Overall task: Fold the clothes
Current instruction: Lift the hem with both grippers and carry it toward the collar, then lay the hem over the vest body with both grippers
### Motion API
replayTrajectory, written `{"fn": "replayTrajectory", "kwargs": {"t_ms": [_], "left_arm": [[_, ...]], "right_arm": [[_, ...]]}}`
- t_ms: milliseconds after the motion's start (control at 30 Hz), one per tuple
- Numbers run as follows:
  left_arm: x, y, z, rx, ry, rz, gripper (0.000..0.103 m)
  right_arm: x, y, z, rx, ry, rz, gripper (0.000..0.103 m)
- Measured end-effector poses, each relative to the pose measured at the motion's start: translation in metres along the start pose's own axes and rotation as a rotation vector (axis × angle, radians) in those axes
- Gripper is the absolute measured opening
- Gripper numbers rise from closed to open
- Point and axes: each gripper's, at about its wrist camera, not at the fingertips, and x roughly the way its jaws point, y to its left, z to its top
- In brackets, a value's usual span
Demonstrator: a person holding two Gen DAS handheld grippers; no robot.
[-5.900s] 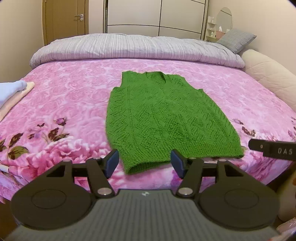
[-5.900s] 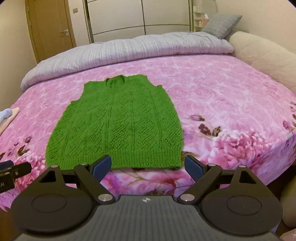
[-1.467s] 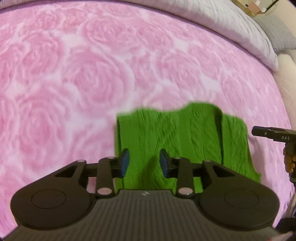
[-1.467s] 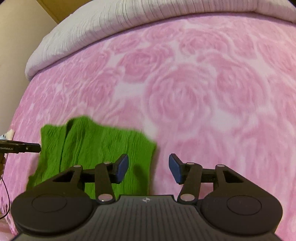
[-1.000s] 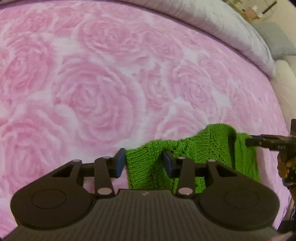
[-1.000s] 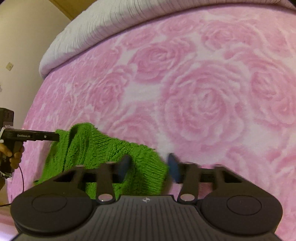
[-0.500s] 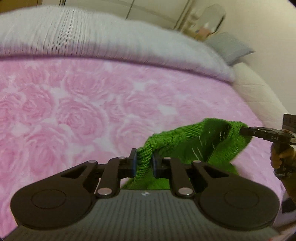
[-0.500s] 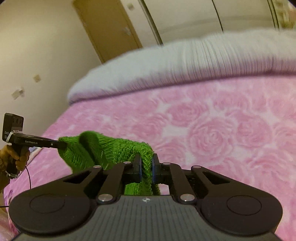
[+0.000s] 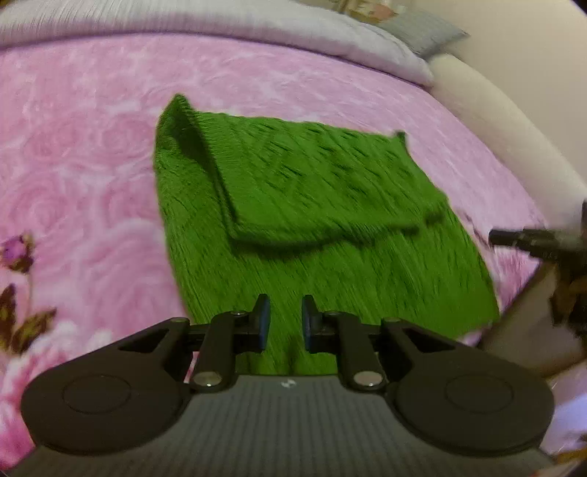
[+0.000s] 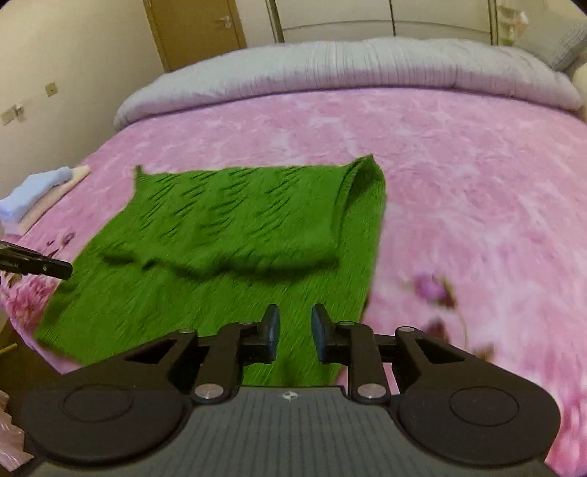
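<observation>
A green knitted vest (image 9: 312,183) lies on the pink rose bedspread (image 9: 73,146), its upper half folded down over its lower half, the folded edge short of the near hem. In the right wrist view the same vest (image 10: 238,220) shows the fold along its far side. My left gripper (image 9: 285,315) hovers over the vest's near hem with a narrow gap between its pads and nothing in them. My right gripper (image 10: 295,326) is above the near right hem; its jaws are opening, with nothing between them. The picture is blurred by motion.
A grey duvet (image 10: 348,69) lies rolled along the head of the bed. A small stack of folded pale clothes (image 10: 40,190) sits at the bed's left edge. A cream padded bolster (image 9: 495,121) lines the right side, and a wooden door (image 10: 194,29) is behind.
Both grippers closed on the vest's far edge, lifted it and carried it toward the near hem. The edge now lies folded over and both grippers have let go.
</observation>
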Motion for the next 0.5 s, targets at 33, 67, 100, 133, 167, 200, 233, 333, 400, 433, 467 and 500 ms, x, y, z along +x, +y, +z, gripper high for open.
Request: {"fn": "replayTrajectory", "kwargs": {"t_ms": [33, 67, 100, 133, 167, 200, 233, 333, 400, 433, 467, 500], "left_arm": [[-0.002, -0.010, -0.002, 0.045, -0.014, 0.027, 0.014], [-0.003, -0.017, -0.001, 0.082, -0.024, 0.050, 0.014], [-0.004, -0.025, 0.001, 0.119, -0.037, 0.068, 0.014], [-0.003, -0.033, 0.005, 0.174, -0.053, 0.092, 0.017], [-0.001, -0.041, 0.009, 0.231, -0.069, 0.117, 0.020], [0.004, -0.049, 0.014, 0.292, -0.072, 0.147, 0.023], [0.013, -0.056, 0.019, 0.359, -0.068, 0.181, 0.027], [0.041, -0.074, 0.024, 0.578, -0.029, 0.270, 0.030], [0.056, -0.079, 0.022, 0.681, 0.003, 0.304, 0.033], [0.063, -0.079, 0.021, 0.708, 0.018, 0.314, 0.033], [0.070, -0.077, 0.020, 0.727, 0.032, 0.319, 0.033], [0.075, -0.075, 0.021, 0.734, 0.040, 0.318, 0.033]], "right_arm": [[-0.004, 0.008, -0.001, -0.040, -0.010, -0.032, 0.034], [-0.007, 0.016, -0.003, -0.080, -0.020, -0.064, 0.036], [-0.011, 0.025, -0.004, -0.120, -0.030, -0.097, 0.036], [-0.013, 0.032, -0.005, -0.163, -0.039, -0.126, 0.036], [-0.012, 0.038, -0.005, -0.219, -0.050, -0.146, 0.036], [-0.011, 0.043, -0.004, -0.274, -0.060, -0.166, 0.038], [-0.008, 0.049, -0.004, -0.328, -0.066, -0.187, 0.039], [0.019, 0.060, -0.004, -0.479, -0.045, -0.250, 0.042], [0.038, 0.063, -0.007, -0.567, -0.022, -0.275, 0.042], [0.050, 0.065, -0.009, -0.615, -0.005, -0.284, 0.044], [0.061, 0.066, -0.011, -0.660, 0.005, -0.295, 0.044], [0.071, 0.066, -0.013, -0.705, 0.014, -0.306, 0.044]]}}
